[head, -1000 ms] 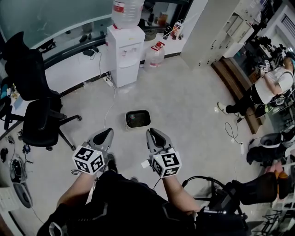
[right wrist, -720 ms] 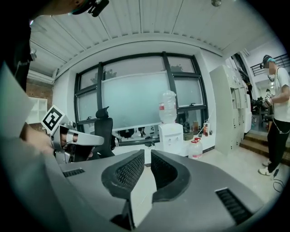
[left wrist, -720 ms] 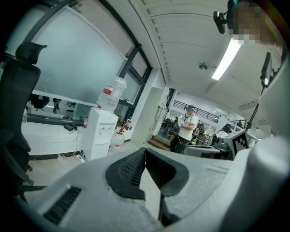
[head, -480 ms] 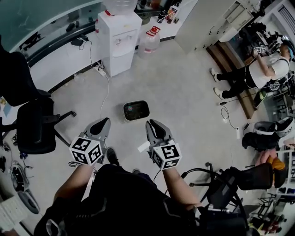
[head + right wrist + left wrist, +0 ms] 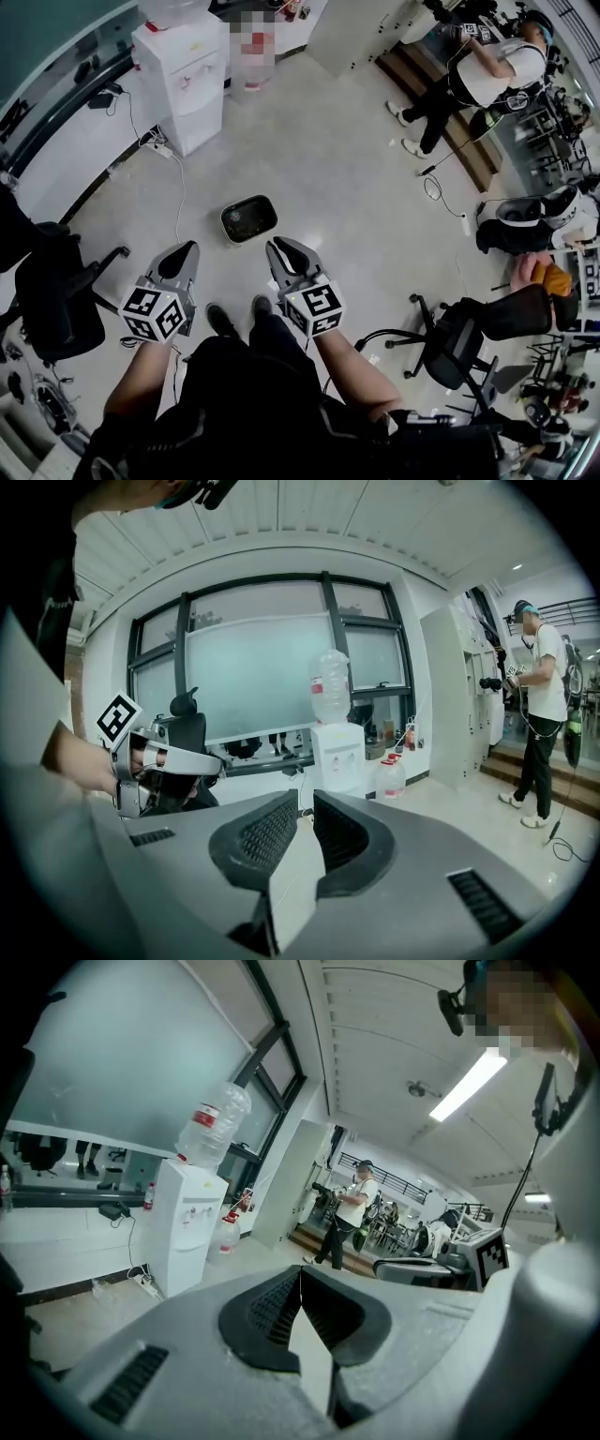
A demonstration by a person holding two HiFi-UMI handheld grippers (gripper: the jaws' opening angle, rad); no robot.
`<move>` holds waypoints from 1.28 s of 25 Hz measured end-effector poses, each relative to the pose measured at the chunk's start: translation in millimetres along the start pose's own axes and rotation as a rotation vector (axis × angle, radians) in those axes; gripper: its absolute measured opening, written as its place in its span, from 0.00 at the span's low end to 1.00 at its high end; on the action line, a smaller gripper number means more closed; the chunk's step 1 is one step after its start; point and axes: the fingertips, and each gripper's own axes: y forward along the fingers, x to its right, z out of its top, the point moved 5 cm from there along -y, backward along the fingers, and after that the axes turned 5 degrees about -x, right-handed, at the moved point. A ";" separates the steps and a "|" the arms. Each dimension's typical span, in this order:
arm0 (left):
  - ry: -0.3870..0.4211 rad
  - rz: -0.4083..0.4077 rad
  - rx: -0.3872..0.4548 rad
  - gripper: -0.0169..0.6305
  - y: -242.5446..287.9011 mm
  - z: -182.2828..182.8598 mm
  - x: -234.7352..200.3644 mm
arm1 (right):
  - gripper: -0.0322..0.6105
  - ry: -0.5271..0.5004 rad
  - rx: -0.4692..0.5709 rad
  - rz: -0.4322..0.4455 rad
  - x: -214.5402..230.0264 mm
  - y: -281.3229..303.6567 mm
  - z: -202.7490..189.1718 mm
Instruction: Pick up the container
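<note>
The container (image 5: 248,218) is a small rounded white-rimmed tub with a dark inside. It rests on the grey floor straight ahead of me in the head view. My left gripper (image 5: 187,248) is held just short of it and to its left, jaws shut and empty. My right gripper (image 5: 273,246) hovers just short of it on the right, also shut with nothing in it. Both gripper views look out level over the room, so the container is hidden there. My left gripper (image 5: 300,1275) and right gripper (image 5: 305,803) show pads closed together.
A white water dispenser (image 5: 183,70) stands beyond the container, with a cable (image 5: 178,192) trailing over the floor from it. Black office chairs stand at the left (image 5: 47,291) and right (image 5: 469,337). A person (image 5: 478,75) stands far right by a step.
The head view has swung, so the dispenser and container sit further left and higher in the frame. My shoes now show below the grippers. Both grippers stay shut and empty.
</note>
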 end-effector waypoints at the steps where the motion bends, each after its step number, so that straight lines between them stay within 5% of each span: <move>1: 0.003 0.002 -0.008 0.04 7.4 1.1 -0.8 | 0.07 0.009 0.000 -0.002 7.1 2.7 -1.4; 4: 0.006 0.020 -0.031 0.04 34.5 4.0 -4.4 | 0.08 0.035 0.003 -0.007 34.5 13.4 -6.7; 7: 0.007 0.046 -0.040 0.04 57.3 10.4 -1.8 | 0.20 0.054 -0.019 0.015 60.8 28.0 -17.6; 17: -0.015 0.111 -0.091 0.04 129.4 14.9 -17.2 | 0.20 0.090 -0.110 0.092 126.2 77.1 -60.8; 32: -0.150 0.111 -0.239 0.04 212.5 -121.0 -135.8 | 0.20 0.186 -0.358 0.061 127.5 168.5 -224.8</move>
